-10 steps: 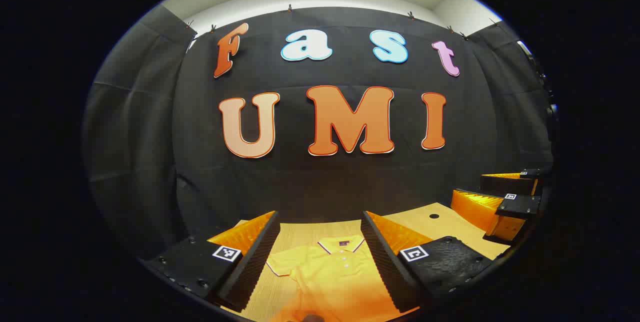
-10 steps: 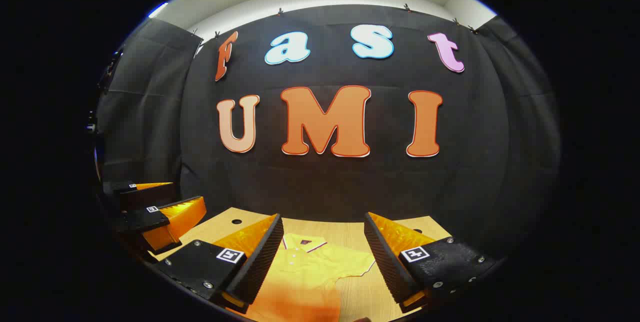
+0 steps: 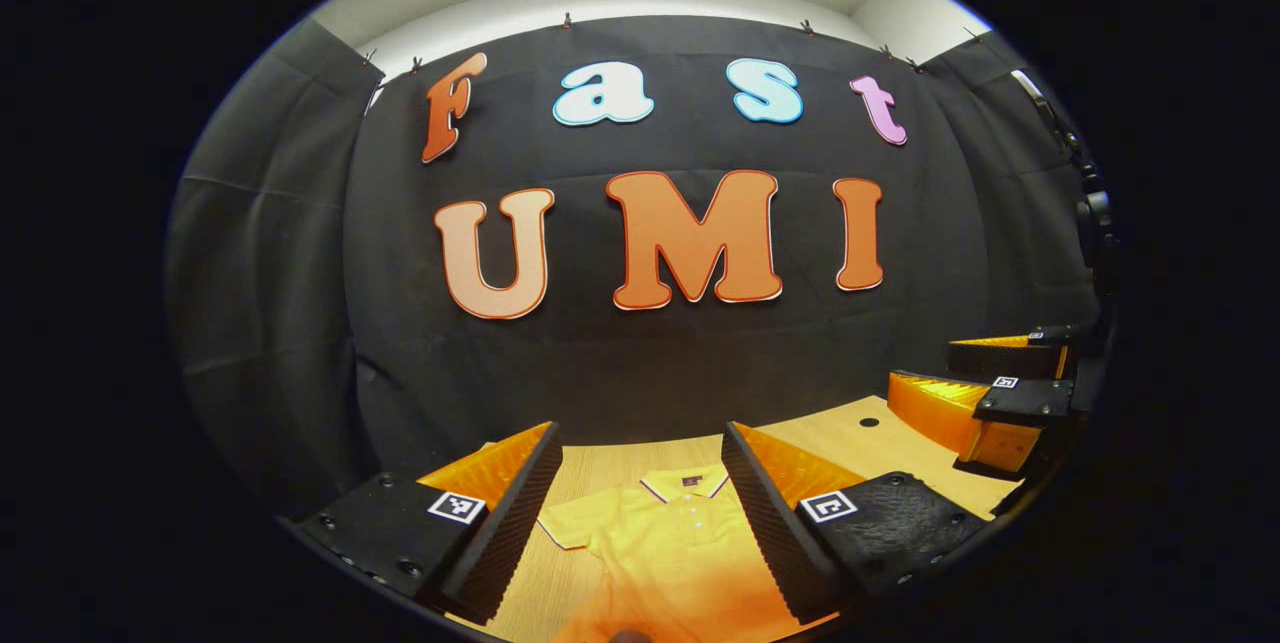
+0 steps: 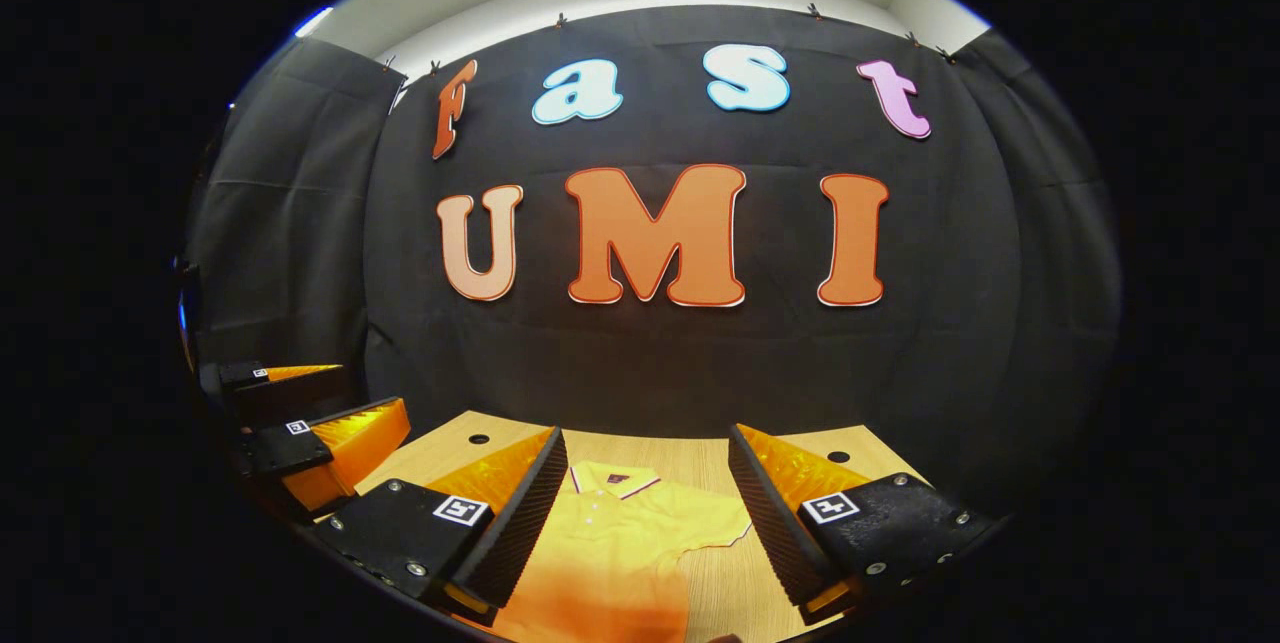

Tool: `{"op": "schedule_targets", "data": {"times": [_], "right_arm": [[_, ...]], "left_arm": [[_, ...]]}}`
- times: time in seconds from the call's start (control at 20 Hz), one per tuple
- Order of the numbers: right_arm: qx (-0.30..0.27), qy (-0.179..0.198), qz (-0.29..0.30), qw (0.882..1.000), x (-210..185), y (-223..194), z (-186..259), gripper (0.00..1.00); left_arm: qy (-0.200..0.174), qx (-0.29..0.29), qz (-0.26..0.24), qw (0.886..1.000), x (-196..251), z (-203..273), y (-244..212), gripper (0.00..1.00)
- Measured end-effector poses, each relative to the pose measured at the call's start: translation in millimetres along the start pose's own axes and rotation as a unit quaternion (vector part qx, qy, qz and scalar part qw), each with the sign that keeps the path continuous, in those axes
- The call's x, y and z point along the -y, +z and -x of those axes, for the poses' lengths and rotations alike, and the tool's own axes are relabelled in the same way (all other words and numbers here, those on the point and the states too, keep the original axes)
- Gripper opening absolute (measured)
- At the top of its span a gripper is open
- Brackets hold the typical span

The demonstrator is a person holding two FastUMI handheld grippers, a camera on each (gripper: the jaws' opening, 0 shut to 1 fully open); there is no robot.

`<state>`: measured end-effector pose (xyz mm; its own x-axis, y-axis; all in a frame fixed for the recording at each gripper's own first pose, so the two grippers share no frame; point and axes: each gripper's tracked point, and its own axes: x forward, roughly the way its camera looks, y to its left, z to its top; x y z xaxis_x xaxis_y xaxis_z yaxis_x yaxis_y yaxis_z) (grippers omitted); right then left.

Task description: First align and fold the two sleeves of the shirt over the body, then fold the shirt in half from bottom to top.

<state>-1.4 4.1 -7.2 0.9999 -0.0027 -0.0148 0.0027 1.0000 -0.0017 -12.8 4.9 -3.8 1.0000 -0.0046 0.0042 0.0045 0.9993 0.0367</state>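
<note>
Dim booth, light strip up top, heavy fisheye warp at edges, near shirt (image 3: 680, 563) blurry.

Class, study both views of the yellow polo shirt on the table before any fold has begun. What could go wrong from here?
1. Both sleeves of the polo shirt lie spread flat on the table, so an open tool may scrape wood instead of pinching cloth.
2. The left tool and right tool are near each other; they might collide when the sleeves cross.
3. The hem is out of frame, so its state is unknown.
</note>
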Motion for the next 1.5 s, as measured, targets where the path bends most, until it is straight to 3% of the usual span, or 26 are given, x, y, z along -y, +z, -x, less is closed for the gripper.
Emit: {"op": "schedule_targets", "data": {"times": [0.35, 0.8, 1.15, 1.5], "right_arm": [[-0.014, -0.018, 0.002, 1.000, 1, -12, -4, 0.98], [-0.103, -0.074, -0.015, 0.992, 25, -70, -32, 0.98], [-0.196, -0.088, -0.024, 0.976, 53, -125, -64, 0.97], [-0.295, -0.094, -0.048, 0.950, 92, -185, -110, 0.89]], "left_arm": [[-0.002, -0.006, -0.006, 1.000, -11, 4, -9, 0.99], [-0.001, -0.018, -0.005, 1.000, -55, 9, -29, 0.99], [0.022, -0.035, -0.016, 0.999, -68, 14, -40, 0.99], [0.065, -0.048, -0.027, 0.996, -67, 6, -39, 0.99]]}}
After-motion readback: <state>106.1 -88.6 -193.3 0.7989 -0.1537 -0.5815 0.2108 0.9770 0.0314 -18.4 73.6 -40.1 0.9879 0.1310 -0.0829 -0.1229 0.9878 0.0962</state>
